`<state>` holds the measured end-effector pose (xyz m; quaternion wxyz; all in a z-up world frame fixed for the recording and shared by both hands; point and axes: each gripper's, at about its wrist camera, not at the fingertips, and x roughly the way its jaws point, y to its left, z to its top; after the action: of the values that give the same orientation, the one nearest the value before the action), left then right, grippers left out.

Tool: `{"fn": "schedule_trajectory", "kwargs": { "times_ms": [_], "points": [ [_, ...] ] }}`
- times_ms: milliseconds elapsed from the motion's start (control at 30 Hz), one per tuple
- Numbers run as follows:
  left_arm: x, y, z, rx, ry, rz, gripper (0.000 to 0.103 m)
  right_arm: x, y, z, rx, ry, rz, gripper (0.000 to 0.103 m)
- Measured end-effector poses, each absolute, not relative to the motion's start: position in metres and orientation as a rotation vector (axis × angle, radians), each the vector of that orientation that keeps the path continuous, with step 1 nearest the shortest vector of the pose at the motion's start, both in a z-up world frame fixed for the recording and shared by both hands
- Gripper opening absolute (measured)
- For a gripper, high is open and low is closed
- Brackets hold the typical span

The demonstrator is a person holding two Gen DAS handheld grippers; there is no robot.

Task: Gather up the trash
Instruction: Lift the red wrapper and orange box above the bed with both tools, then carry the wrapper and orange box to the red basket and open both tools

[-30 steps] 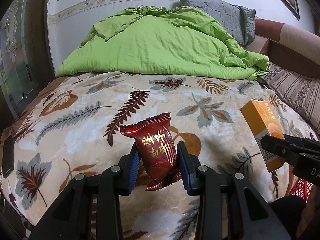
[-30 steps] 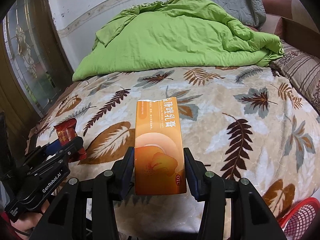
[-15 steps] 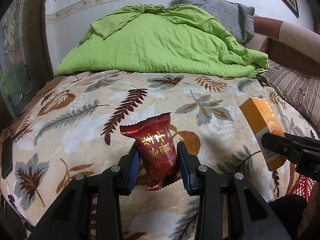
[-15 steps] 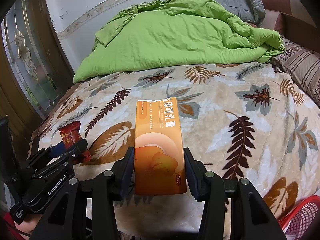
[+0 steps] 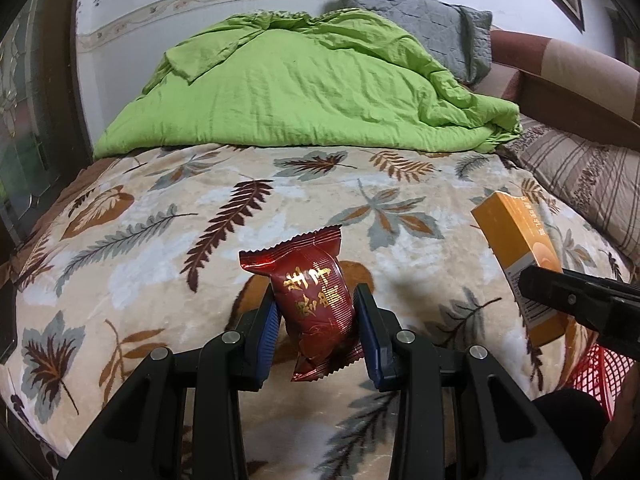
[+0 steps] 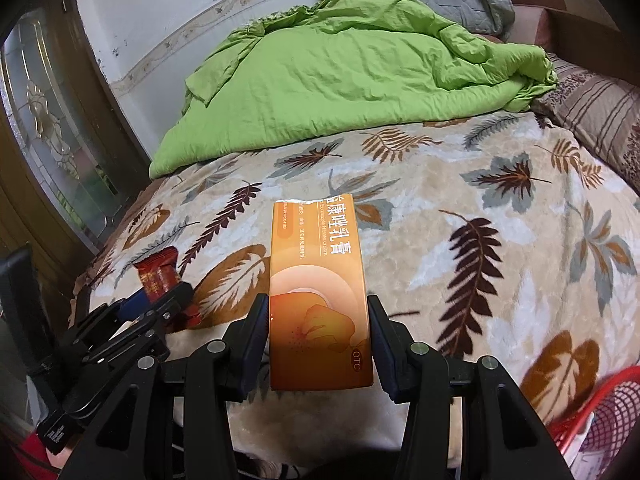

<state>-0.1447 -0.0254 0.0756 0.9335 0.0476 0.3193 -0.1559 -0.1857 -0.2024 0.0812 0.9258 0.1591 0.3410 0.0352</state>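
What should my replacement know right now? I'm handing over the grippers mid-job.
Left gripper: shut on the dark red foil snack packet, held above the bed.
Right gripper: shut on the long orange cardboard box, also lifted.
Red mesh plastic basket: low at the right, beside the leaf-patterned blanket.
Done: both pieces picked up.
Left: drop both, probably into the basket. No other trash visible on the blanket.

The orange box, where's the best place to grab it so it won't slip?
Grab the orange box by its two long narrow edges near the lower end, coming from its bottom end, as the right gripper holds it now. The box is long and flat with straight parallel sides, so the pads sit flat against them. The left gripper pinches the red snack packet the same way.
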Motion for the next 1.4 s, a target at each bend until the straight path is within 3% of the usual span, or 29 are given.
{"fn": "schedule_trajectory", "kwargs": {
  "times_ms": [1033,1400],
  "points": [
    [-0.200,-0.105,0.120,0.150,0.626,-0.586,0.035,-0.314,-0.306,0.097,0.457,0.647,-0.134,0.051],
    [-0.244,-0.192,0.128,0.114,0.754,-1.043,0.035,-0.398,-0.374,0.094,0.569,0.627,-0.350,0.051]
  ]
}}
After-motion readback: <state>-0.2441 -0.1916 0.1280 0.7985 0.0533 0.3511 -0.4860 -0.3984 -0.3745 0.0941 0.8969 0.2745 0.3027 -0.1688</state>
